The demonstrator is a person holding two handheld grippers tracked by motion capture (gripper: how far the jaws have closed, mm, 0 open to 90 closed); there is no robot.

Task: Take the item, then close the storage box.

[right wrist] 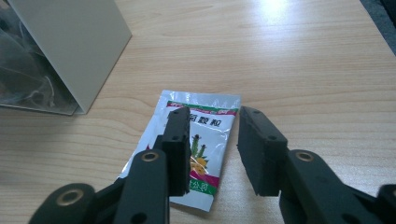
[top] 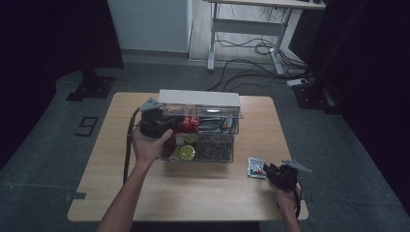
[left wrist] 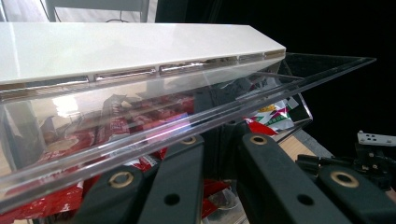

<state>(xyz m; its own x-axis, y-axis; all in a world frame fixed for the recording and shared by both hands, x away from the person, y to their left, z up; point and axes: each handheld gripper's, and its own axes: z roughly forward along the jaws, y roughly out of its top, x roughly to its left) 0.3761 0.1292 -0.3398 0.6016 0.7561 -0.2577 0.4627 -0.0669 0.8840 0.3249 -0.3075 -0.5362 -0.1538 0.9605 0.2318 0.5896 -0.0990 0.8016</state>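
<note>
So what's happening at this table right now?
A person works with a gripper in each hand. The left gripper, jaws shut, is at the raised clear lid of a clear storage box packed with snack packets. The right gripper, jaws apart, hovers over a silver foil sachet lying flat on the wooden table beside the box, not gripping it.
</note>
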